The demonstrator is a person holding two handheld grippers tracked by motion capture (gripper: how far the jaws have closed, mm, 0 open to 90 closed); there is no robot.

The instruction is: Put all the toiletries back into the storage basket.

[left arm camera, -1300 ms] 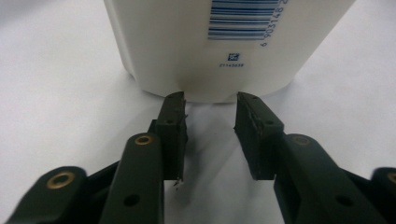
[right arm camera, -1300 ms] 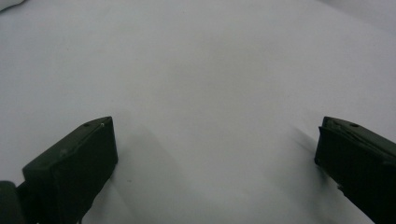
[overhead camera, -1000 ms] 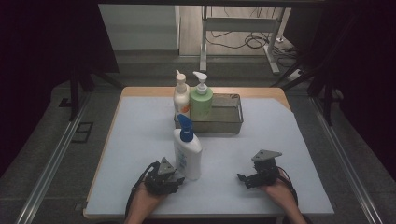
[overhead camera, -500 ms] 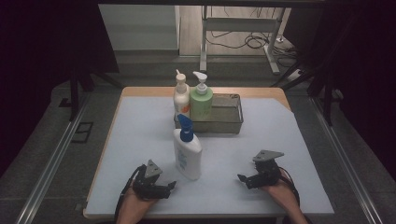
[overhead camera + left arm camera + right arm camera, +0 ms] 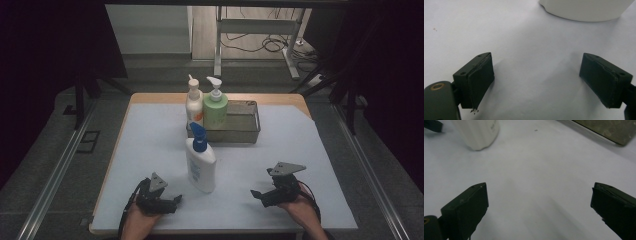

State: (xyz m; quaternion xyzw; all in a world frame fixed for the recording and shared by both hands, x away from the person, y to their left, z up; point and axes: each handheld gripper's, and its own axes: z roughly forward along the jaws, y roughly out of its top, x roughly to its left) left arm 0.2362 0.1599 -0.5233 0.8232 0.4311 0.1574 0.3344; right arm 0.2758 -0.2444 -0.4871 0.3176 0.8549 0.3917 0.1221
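Three bottles (image 5: 200, 162) — one tray (image 5: 249, 133)

Metal tray (image 5: 252, 131), glossy plastic bottle (image 5: 200, 167)

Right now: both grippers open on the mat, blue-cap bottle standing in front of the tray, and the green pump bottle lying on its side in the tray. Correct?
Not quite. The green pump bottle stands upright at the tray's left end, as the high view shows. The rest holds: left gripper and right gripper are open, and the blue-cap bottle stands in front of the tray.
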